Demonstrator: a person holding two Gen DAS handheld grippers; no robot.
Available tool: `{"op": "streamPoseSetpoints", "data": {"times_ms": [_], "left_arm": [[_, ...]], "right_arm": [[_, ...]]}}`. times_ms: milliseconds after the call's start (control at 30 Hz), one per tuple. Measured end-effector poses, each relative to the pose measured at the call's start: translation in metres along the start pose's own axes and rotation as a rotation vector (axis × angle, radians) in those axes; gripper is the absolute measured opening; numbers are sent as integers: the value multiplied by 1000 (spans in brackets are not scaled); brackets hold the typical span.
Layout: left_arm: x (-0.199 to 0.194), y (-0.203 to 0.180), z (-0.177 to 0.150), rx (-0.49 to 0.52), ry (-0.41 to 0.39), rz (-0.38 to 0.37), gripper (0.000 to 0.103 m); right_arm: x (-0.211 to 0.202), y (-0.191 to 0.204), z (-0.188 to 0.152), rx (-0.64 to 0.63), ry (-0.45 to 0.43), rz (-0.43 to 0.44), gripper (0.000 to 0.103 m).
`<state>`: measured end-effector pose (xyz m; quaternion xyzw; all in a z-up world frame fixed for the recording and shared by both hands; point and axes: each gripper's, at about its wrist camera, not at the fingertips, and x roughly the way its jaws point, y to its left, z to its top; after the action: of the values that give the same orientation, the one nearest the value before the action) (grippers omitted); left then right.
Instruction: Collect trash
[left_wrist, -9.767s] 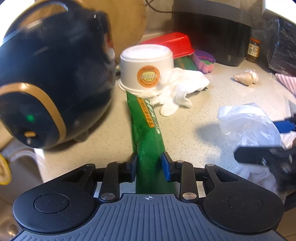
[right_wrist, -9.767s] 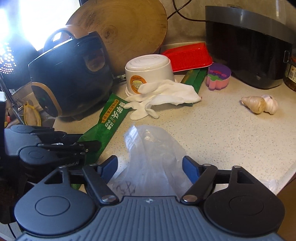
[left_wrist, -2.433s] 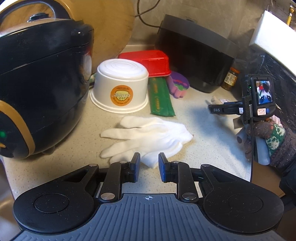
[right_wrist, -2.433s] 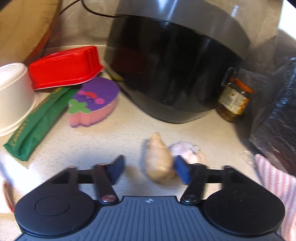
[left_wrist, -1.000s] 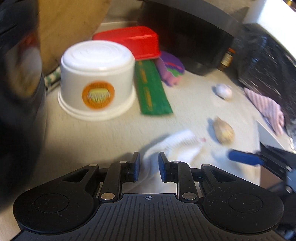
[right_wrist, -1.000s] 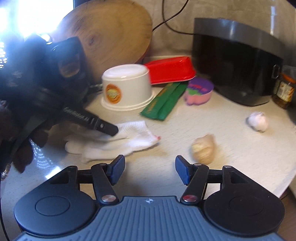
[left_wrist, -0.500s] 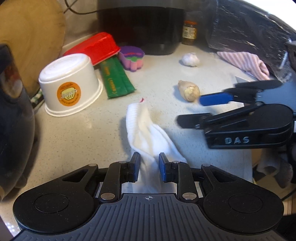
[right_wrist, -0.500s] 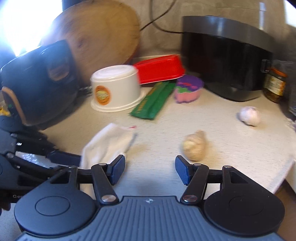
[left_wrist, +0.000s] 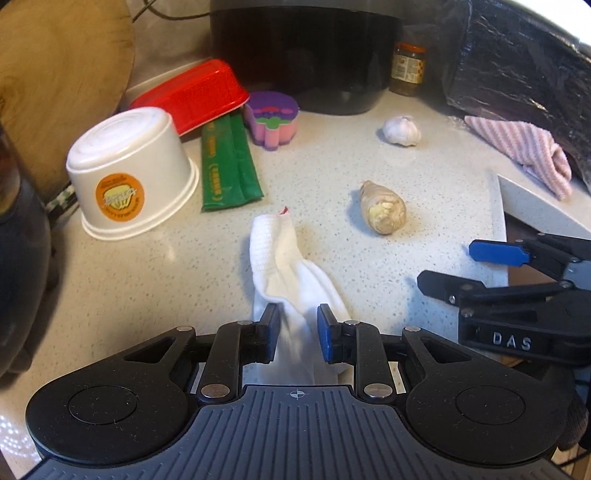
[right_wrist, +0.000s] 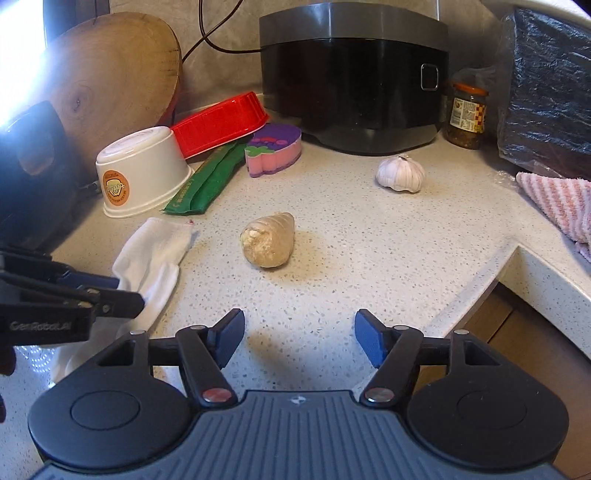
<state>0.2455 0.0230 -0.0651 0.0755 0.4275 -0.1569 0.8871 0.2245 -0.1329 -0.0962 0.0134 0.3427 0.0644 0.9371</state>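
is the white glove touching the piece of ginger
Apart. The right wrist view shows a strip of bare speckled counter between the white glove and the ginger; the left wrist view shows the same gap.

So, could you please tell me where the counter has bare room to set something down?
The widest bare patch lies between the ginger piece, the garlic bulb and the striped cloth, running to the counter edge. Another lies under the opening, empty right claw. The back left is crowded: white cup, green packet, red tray, sponge.
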Motion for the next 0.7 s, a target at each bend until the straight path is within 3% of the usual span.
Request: {"op": "streamPoseSetpoints", "data": {"times_ms": [367,467,567,700], "left_arm": [[5,-11,-2,88,-15,47,28],[3,-5,-4,70,-15,16,27],[-1,2,-11,52,-51,-4,18],[-13,16,-13,-57,-68,-66,11]], "right_arm": [[-1,13,-11,-110,-1,37,88],[-2,12,-12,-134,11,64,94],[-1,14,-12,-152,34,90,102],[-2,15,-14,-140,35,70,103]]}}
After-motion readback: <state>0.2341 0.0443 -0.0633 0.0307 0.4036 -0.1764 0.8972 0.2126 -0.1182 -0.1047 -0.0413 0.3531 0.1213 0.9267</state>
